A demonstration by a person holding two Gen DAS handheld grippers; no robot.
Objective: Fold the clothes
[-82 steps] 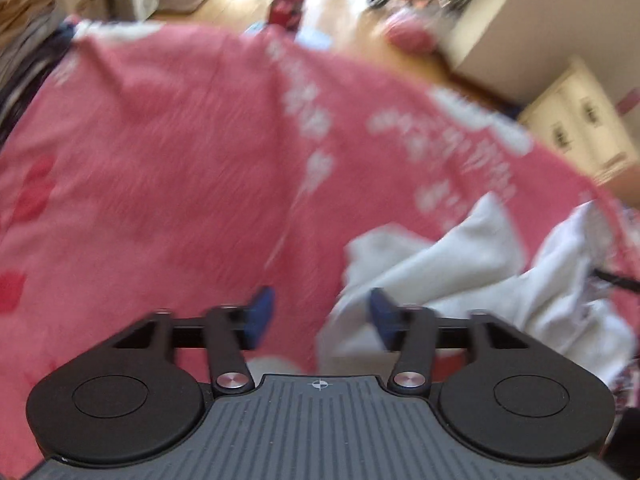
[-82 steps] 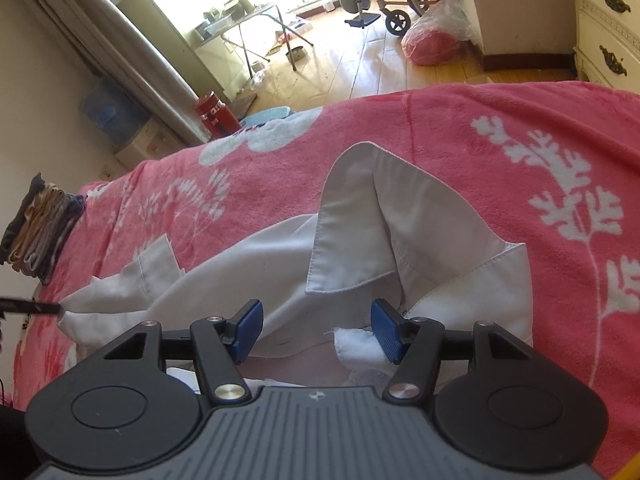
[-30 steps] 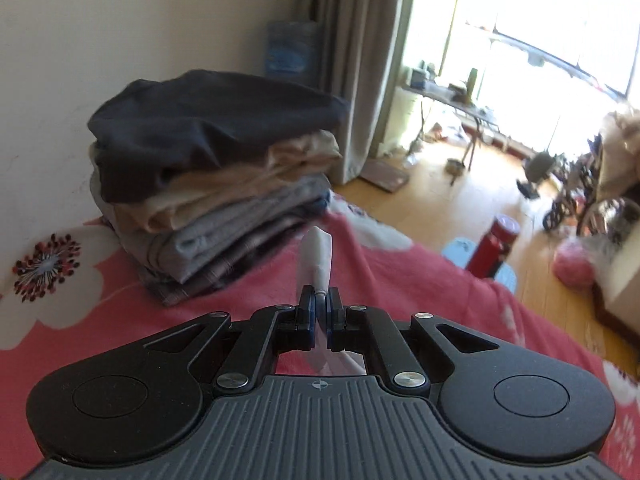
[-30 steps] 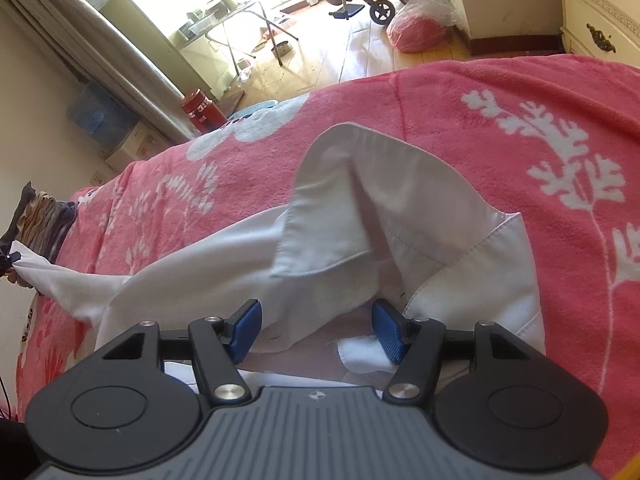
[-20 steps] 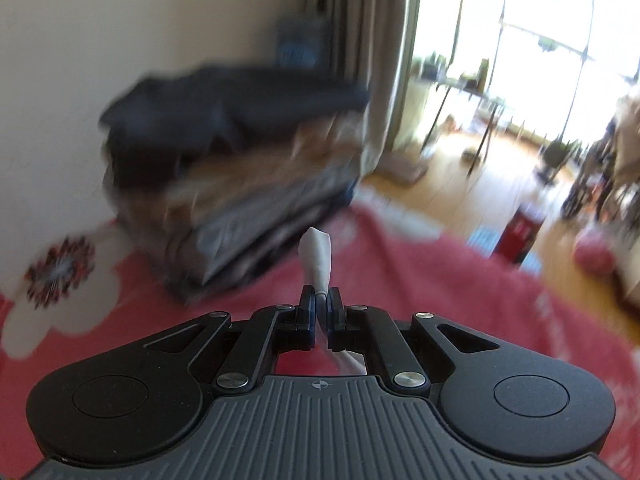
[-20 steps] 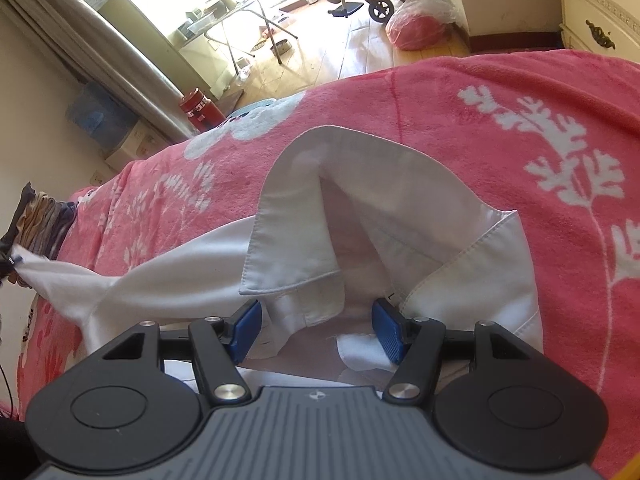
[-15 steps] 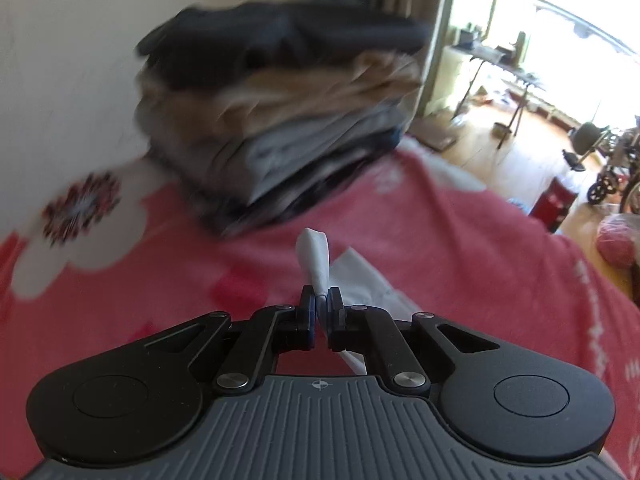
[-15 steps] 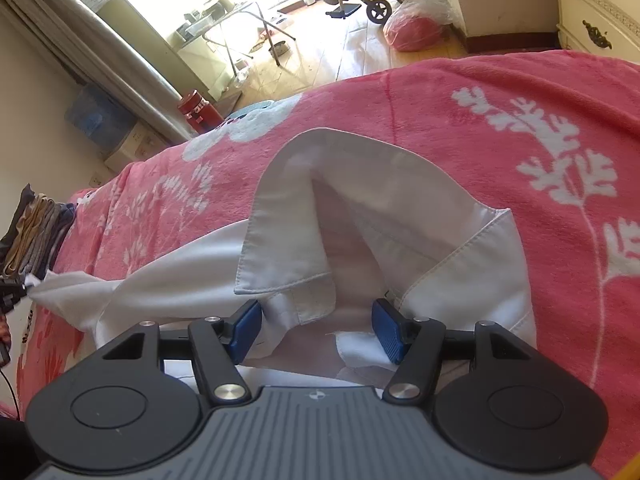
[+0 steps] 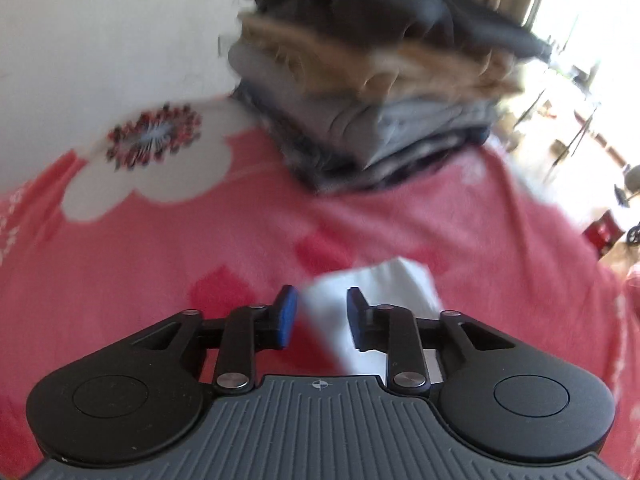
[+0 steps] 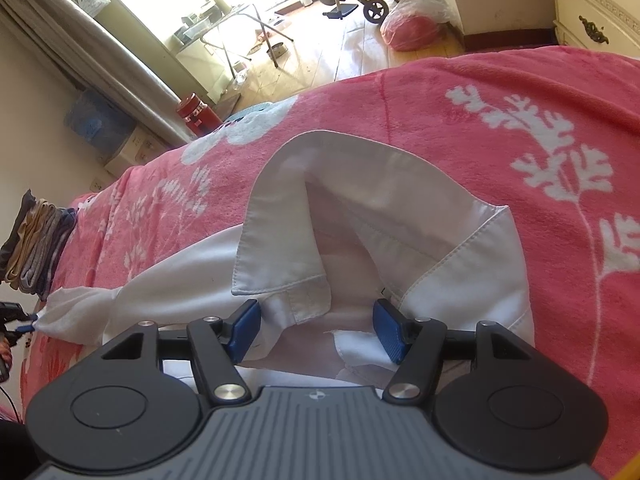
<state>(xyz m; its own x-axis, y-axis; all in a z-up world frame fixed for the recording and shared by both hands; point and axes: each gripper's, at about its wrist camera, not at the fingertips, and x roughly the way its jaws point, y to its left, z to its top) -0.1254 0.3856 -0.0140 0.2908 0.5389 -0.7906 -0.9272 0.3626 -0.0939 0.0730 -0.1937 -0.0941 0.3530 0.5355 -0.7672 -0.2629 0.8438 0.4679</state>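
Sleeve [image 9: 372, 292] lay released between the left gripper [image 9: 318, 312]'s just-opened jaws; right gripper [image 10: 316, 330] gaped over the collar [image 10: 320, 184]; flattening should come next.

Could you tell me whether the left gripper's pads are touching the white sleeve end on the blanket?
Apart. The left wrist view shows the left gripper with jaws just opened, pink blanket visible beside each pad; the sleeve end lies loose between them.

Clothes stack [image 9: 384, 92] ahead — bare blanket [image 9: 140, 264] leftward

It looked like a home bedroom: a pink flowered blanket [image 10: 500, 92] covered a bed, folded clothes [image 9: 376, 80] stacked against the wall, a cream dresser [image 10: 596, 8], curtains [image 10: 92, 52].
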